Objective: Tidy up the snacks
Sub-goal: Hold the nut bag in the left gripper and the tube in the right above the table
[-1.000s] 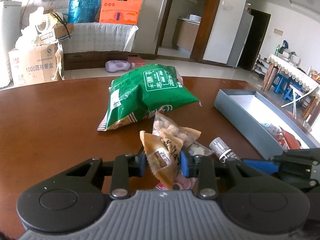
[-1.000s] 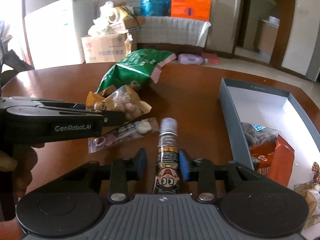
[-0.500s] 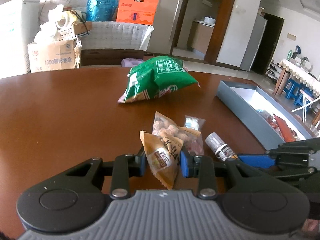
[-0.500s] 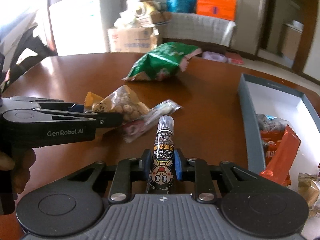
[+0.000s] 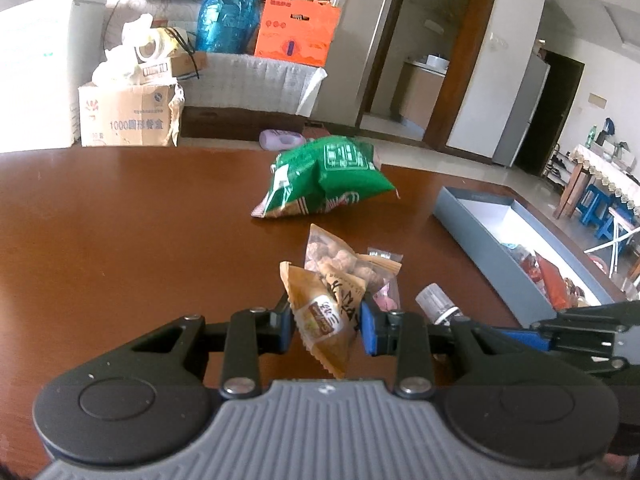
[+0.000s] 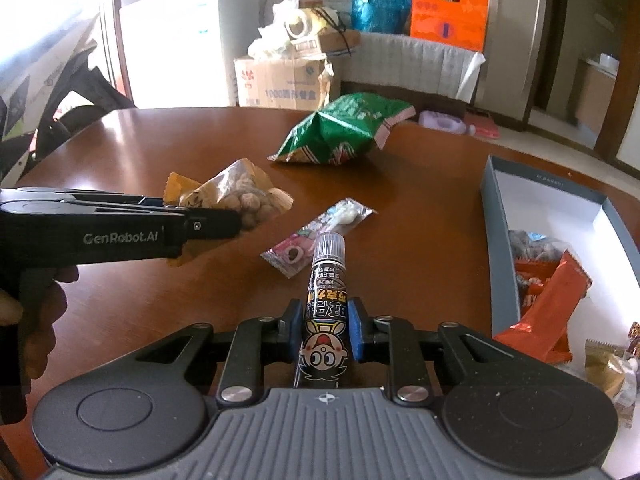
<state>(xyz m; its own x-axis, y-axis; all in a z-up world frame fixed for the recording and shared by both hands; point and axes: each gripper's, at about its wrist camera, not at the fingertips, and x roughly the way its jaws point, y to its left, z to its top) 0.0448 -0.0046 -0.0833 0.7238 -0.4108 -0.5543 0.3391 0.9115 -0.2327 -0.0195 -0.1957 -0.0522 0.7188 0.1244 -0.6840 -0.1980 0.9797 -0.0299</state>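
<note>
My left gripper (image 5: 325,326) is shut on a tan snack packet (image 5: 324,320) and holds it above the brown table (image 5: 120,240); a clear bag of nuts (image 5: 340,258) hangs with it. The same packet and nuts (image 6: 240,196) show in the right wrist view. My right gripper (image 6: 326,334) is shut on a black candy tube (image 6: 326,308) with a cartoon face, lifted off the table. A pink candy wrapper (image 6: 316,232) lies on the table ahead. A grey box (image 6: 496,248) at right holds several snacks, among them an orange packet (image 6: 548,304).
A green chip bag (image 5: 324,176) lies farther back on the table, also in the right wrist view (image 6: 344,132). The grey box (image 5: 484,236) sits at the table's right. Beyond the table stand cardboard boxes (image 5: 128,116) and a white fridge (image 6: 184,40).
Both grippers have risen and drawn back from the table with their loads. The right gripper closed on the candy tube and lifted it. The chip bag now looks farther away.
</note>
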